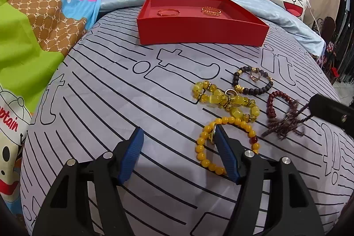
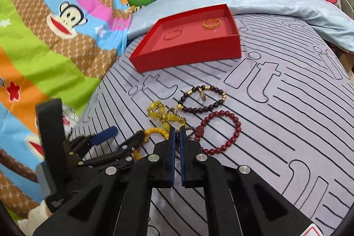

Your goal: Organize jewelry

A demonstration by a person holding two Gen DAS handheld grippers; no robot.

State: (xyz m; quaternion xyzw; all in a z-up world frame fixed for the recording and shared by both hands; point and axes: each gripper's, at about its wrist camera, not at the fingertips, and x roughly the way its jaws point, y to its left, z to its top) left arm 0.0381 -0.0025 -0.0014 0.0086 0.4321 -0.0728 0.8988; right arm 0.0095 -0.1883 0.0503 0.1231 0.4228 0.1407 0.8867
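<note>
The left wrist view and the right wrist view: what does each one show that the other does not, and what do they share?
Only the left wrist view shows the left tool from behind, open, one finger inside the orange bead bracelet, and a blurred dark bracelet at the right tool.

Only the right wrist view shows the right tool closed on dark beads.

Both show the red tray with two gold bangles, the black bead bracelet and the dark red bracelet.

Two bangles [image 1: 168, 12] in tray [image 1: 199, 34] at back; four bead bracelets [image 1: 223, 100] in front, on bedsheet [image 1: 110, 92]
</note>
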